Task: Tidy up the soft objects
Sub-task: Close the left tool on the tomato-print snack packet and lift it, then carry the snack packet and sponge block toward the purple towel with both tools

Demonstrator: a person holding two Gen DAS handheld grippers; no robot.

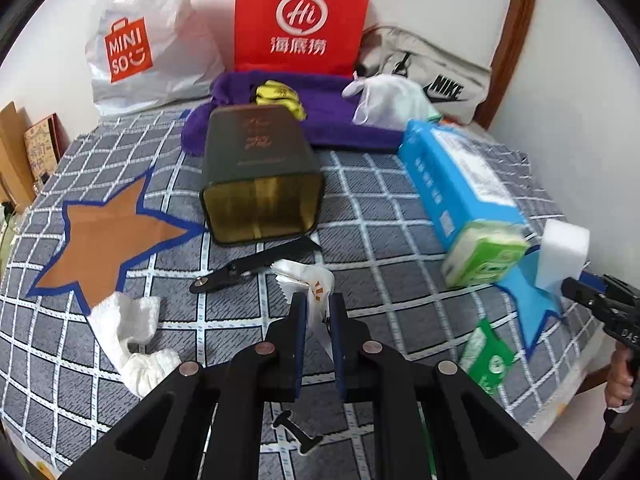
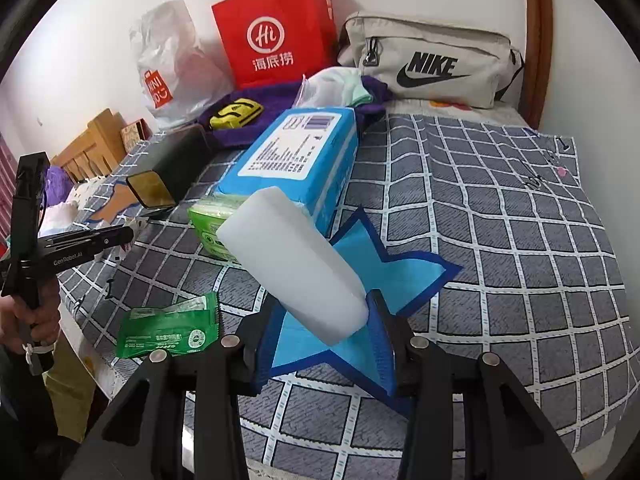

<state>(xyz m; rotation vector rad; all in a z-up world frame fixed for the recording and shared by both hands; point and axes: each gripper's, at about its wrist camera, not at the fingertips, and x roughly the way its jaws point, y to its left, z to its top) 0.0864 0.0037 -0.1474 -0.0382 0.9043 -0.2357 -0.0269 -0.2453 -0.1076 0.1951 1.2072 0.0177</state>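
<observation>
In the left wrist view my left gripper (image 1: 318, 307) is shut on a small white packet with orange marks (image 1: 312, 280), held just above the checked bedspread (image 1: 400, 208). My right gripper (image 2: 328, 332) is shut on one end of a white foam block (image 2: 296, 264), which slants up over a blue star patch (image 2: 400, 276). The same block (image 1: 564, 256) shows at the far right of the left wrist view. An orange star patch (image 1: 108, 240) lies to the left, with a crumpled white cloth (image 1: 128, 328) at its lower point.
A dark tin (image 1: 260, 184) lies on its side, mouth toward me, with a black folding tool (image 1: 248, 268) in front of it. A blue tissue pack (image 2: 296, 156) and a green sachet (image 2: 168, 328) flank the blue star. Bags (image 1: 300, 16) and a purple towel (image 1: 340, 128) line the wall.
</observation>
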